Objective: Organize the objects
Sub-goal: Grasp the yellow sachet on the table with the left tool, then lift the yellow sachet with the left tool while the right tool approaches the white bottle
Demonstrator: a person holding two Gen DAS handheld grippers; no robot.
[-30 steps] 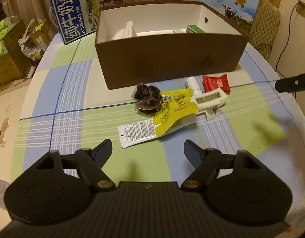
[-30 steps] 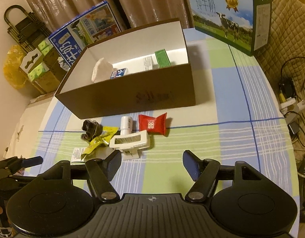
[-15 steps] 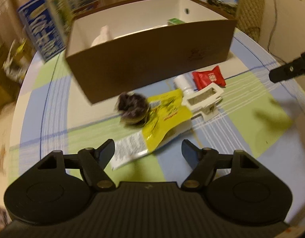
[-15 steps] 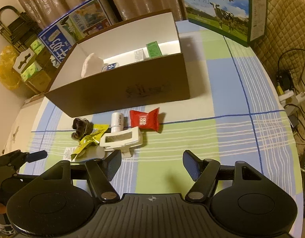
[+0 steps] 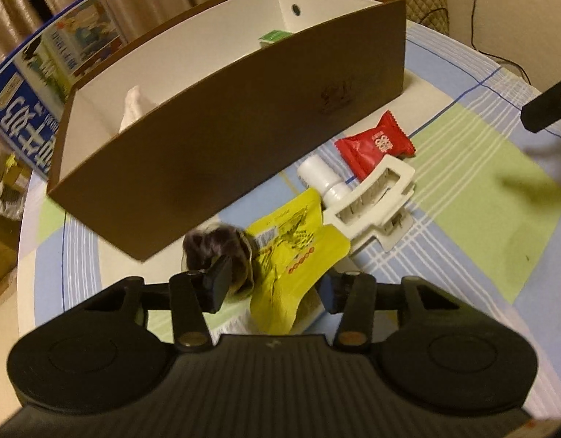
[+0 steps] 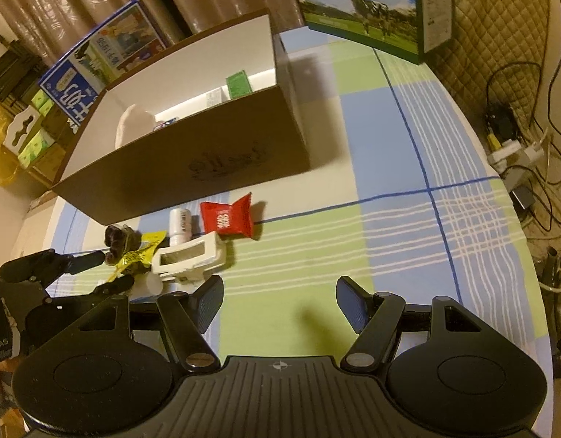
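A yellow pouch (image 5: 291,255) lies on the checked tablecloth in front of the brown box (image 5: 244,127). My left gripper (image 5: 277,288) is open with its fingers on either side of the pouch's lower part. A dark hair scrunchie (image 5: 215,244) lies against the left finger. A white hair claw clip (image 5: 375,200), a white cap (image 5: 317,175) and a red candy packet (image 5: 375,146) lie to the right. My right gripper (image 6: 278,301) is open and empty above the cloth, right of the pile (image 6: 185,252).
The brown box (image 6: 193,160) holds a white tissue (image 6: 132,126) and small green cartons (image 6: 238,82). Milk cartons stand behind it at the left (image 6: 98,62) and right (image 6: 364,3). Cables and a power strip (image 6: 514,149) lie off the table's right edge.
My left gripper has moved forward and down, from short of the pile to straddling the yellow pouch. My right gripper has drifted slightly closer to the table and stays open.
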